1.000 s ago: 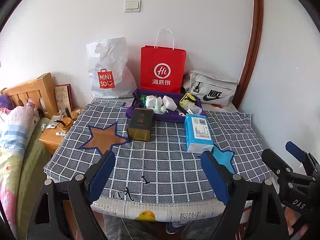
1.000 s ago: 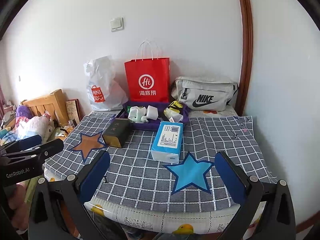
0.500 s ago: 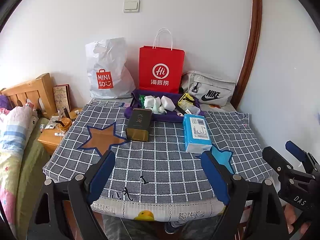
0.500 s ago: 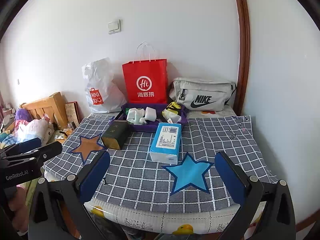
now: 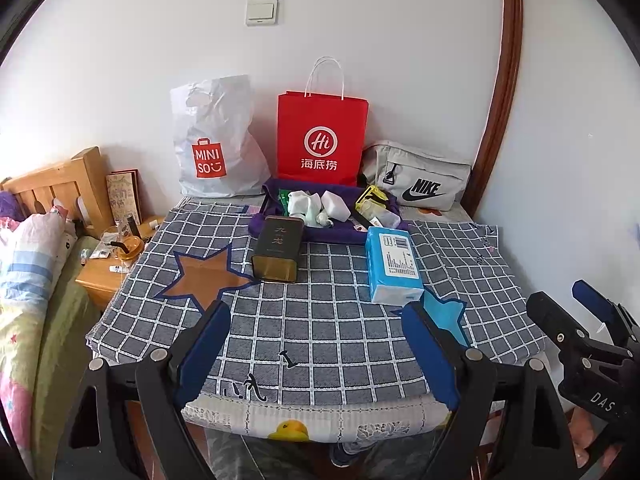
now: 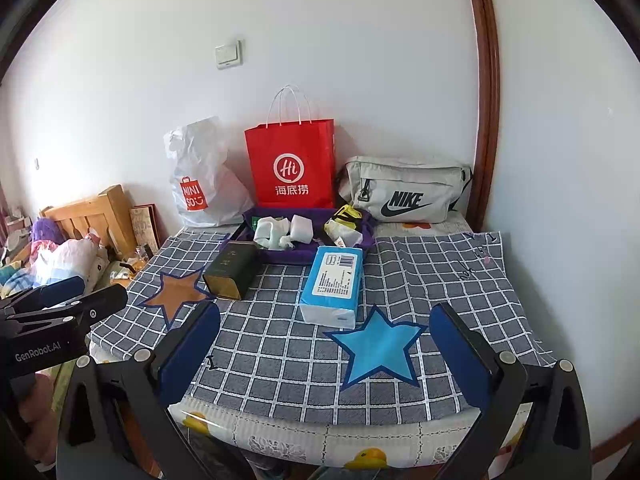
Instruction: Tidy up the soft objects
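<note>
At the bottom of each frame, the left gripper (image 5: 316, 344) and right gripper (image 6: 326, 346) hover level before the table (image 5: 340, 336), jaws wide, holding nothing.

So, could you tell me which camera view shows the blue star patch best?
The right wrist view: the blue star patch lies whole between its open fingers. In the left wrist view, the left gripper's finger covers part of it.

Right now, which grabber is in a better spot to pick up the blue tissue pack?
Probably the right gripper. In its view the blue tissue pack lies almost straight ahead between its open fingers. For the left gripper, also open and empty, the pack sits off toward its right finger.
</note>
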Action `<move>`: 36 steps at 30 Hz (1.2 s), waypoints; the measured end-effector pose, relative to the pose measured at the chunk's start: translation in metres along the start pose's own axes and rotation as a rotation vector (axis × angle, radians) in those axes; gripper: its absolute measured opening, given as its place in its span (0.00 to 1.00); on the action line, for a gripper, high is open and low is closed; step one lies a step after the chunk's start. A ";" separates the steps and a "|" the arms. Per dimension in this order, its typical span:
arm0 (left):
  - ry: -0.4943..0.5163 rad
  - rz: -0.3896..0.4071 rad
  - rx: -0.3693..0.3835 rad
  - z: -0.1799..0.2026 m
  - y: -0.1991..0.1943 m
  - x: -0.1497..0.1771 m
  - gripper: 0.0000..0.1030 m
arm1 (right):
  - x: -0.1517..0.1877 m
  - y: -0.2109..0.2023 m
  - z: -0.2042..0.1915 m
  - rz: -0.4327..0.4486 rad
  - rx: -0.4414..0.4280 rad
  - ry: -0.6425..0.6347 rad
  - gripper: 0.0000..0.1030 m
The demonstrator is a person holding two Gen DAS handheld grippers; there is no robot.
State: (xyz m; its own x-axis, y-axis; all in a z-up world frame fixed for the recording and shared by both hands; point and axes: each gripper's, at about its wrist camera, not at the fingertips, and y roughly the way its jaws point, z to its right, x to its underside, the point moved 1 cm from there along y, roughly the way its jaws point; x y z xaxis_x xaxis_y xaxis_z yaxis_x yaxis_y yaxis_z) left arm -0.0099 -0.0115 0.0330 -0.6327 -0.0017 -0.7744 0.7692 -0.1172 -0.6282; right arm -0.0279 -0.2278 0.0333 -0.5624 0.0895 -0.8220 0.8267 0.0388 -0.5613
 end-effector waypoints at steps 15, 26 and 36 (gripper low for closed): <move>0.002 0.001 -0.001 0.000 -0.001 0.000 0.84 | 0.000 -0.002 -0.001 0.002 -0.003 -0.003 1.00; 0.001 0.000 0.001 0.000 -0.001 0.000 0.84 | 0.000 -0.003 -0.001 0.003 -0.003 -0.004 1.00; 0.012 0.009 -0.007 -0.002 -0.002 0.002 0.84 | -0.001 -0.005 -0.003 0.004 -0.005 -0.011 1.00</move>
State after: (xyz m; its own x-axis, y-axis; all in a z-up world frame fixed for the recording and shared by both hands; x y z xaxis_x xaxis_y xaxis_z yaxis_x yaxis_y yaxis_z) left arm -0.0123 -0.0090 0.0321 -0.6244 0.0091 -0.7811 0.7757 -0.1099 -0.6214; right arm -0.0312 -0.2252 0.0367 -0.5593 0.0785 -0.8252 0.8289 0.0438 -0.5576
